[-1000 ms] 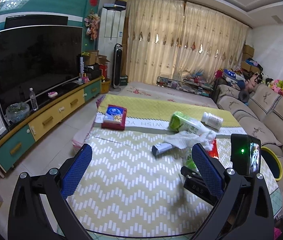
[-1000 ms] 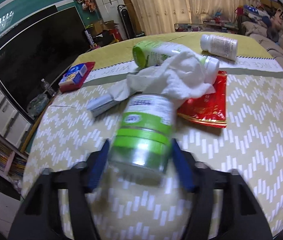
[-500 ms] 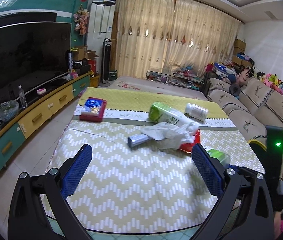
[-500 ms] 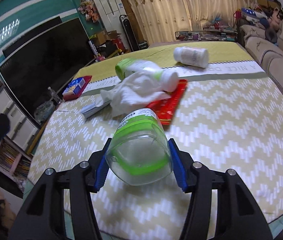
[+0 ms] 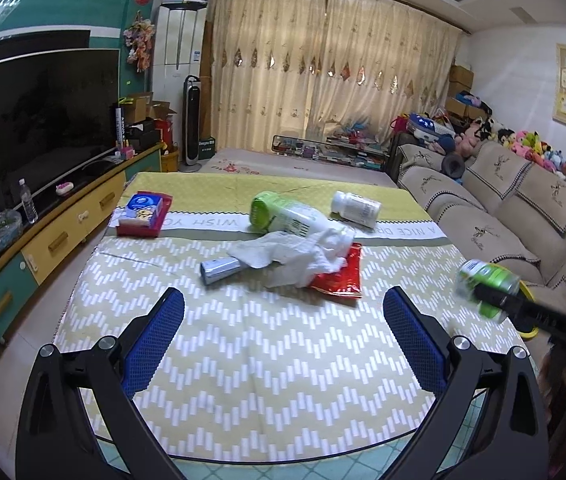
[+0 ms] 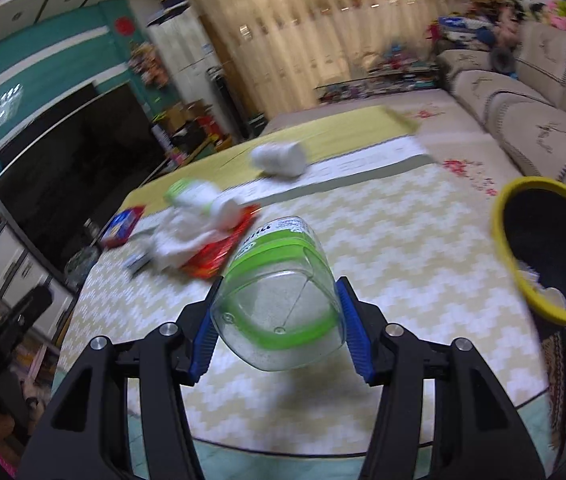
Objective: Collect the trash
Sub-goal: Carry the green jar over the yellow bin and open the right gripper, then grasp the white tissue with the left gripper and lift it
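Right claw is clamped across a clear green-banded jar, held above the table, base toward the camera. The yellow-rimmed bin lies to its right, nearer this arm. Left claw is spread wide, nothing held.

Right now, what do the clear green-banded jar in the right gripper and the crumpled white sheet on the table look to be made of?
The clear green-banded jar held in the right gripper looks like glossy transparent plastic: you can see through its base, which has moulded seams. The crumpled white sheet seems to be soft matte tissue or thin cloth, judging by its limp folds; which one is unclear.
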`<state>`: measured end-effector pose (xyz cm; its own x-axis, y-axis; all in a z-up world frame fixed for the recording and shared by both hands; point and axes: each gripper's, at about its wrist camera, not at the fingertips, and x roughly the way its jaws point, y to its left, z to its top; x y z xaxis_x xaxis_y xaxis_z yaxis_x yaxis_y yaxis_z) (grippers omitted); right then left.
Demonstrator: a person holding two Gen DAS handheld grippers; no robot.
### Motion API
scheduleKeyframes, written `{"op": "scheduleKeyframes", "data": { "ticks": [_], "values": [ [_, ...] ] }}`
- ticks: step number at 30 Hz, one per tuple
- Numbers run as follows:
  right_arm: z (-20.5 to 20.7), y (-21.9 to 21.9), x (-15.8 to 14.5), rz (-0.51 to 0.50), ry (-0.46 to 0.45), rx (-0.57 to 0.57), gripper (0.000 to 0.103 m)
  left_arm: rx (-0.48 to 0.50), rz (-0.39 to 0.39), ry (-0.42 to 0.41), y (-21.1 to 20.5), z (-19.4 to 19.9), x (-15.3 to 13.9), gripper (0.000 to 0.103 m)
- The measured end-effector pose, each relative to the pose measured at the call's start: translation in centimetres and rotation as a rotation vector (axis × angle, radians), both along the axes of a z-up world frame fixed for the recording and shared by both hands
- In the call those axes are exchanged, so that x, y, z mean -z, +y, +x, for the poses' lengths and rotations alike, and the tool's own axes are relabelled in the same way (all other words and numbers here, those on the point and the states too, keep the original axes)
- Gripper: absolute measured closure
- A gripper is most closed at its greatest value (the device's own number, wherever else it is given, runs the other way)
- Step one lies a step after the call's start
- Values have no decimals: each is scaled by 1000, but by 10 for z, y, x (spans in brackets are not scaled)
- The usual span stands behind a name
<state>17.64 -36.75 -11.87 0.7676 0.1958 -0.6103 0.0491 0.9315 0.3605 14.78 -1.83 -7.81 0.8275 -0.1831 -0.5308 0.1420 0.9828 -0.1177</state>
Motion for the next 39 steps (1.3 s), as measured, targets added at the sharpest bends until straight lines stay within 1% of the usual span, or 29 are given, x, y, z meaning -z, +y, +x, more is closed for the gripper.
{"op": "scheduleKeyframes", "data": {
  "ticks": [3, 6, 11, 16, 18, 19, 21, 25, 28, 32, 34, 36, 39],
  "values": [
    [-3, -39, 0, 1, -5, 96, 51, 7, 12, 2, -8, 2, 1, 5],
    [-5, -82, 5, -22, 12, 210, 51, 17, 17, 14, -17, 6, 5, 5],
    [1, -152, 26, -63, 86, 381, 51, 39, 30, 36, -33, 17, 11, 5],
    [25, -197, 49, -67, 169, 460, 50, 70, 47, 70, -53, 31, 22, 5],
    [32, -206, 56, -80, 202, 485, 50, 84, 53, 80, -59, 35, 26, 5],
    [34, -209, 57, -72, 201, 495, 41, 96, 59, 84, -64, 37, 28, 5],
    [34, -212, 56, -71, 174, 517, 32, 113, 74, 87, -71, 42, 31, 5],
    [30, -208, 52, -50, 144, 509, 30, 133, 93, 99, -80, 52, 34, 5],
    [27, -200, 47, -35, 120, 480, 29, 135, 77, 110, -80, 64, 32, 5],
    [18, -177, 38, 5, 47, 445, 27, 121, 51, 114, -71, 82, 27, 5],
    [19, -162, 36, 6, 31, 406, 24, 109, 68, 102, -68, 91, 26, 5],
    [24, -150, 34, -4, 27, 363, 24, 118, 88, 96, -67, 100, 28, 6],
    [30, -137, 35, -11, 38, 334, 24, 135, 153, 97, -71, 116, 35, 14]
  ]
}}
